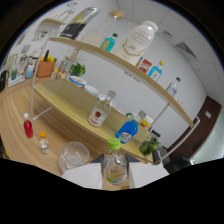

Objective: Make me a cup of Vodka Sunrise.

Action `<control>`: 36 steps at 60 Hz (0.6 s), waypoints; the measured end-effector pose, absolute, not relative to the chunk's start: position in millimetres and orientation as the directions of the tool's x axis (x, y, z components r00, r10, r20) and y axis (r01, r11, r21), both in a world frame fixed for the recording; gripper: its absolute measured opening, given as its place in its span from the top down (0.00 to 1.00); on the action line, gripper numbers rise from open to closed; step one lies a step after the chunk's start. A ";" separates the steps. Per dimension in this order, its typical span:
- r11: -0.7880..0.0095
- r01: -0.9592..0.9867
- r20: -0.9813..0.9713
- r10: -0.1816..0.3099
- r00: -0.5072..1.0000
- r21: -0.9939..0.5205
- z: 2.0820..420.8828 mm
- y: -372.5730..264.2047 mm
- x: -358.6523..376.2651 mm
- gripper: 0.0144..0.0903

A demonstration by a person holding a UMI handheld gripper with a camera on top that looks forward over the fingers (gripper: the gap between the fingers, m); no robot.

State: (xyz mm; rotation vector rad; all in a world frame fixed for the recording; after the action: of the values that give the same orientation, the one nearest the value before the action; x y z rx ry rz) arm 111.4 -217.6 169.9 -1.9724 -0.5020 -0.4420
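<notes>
My gripper (115, 179) is shut on a clear bottle with a green cap (115, 165), which holds a pale yellowish liquid; the white fingers (82, 176) press on both of its sides. An empty clear glass cup (75, 154) stands on the wooden table just left of the bottle. Beyond the cup are a small red bottle (28, 126) and a small bottle with an orange cap (43, 143). On the lower shelf stand a clear bottle with a red label (100, 112) and a blue bottle (128, 129).
A two-level wooden shelf with a white frame (33, 95) runs across the table behind the cup. Its top board carries a large white bottle (140, 36), a teal bottle (109, 42) and a blue bottle (156, 71). A small plant (77, 68) and plates sit lower down.
</notes>
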 end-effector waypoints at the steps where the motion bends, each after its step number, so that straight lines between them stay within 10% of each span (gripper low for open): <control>1: -0.397 0.558 0.542 0.164 0.824 -0.728 170.0 -216.5 112.3 0.74; 14: -0.251 0.926 0.899 0.268 0.346 -0.282 174.5 -208.4 118.3 0.74; 36: -0.086 0.920 0.903 0.250 -0.351 0.381 184.2 -199.8 116.0 0.73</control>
State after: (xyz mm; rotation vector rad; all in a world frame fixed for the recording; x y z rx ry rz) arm 116.0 -199.8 184.2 -1.2821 -1.6052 -1.4748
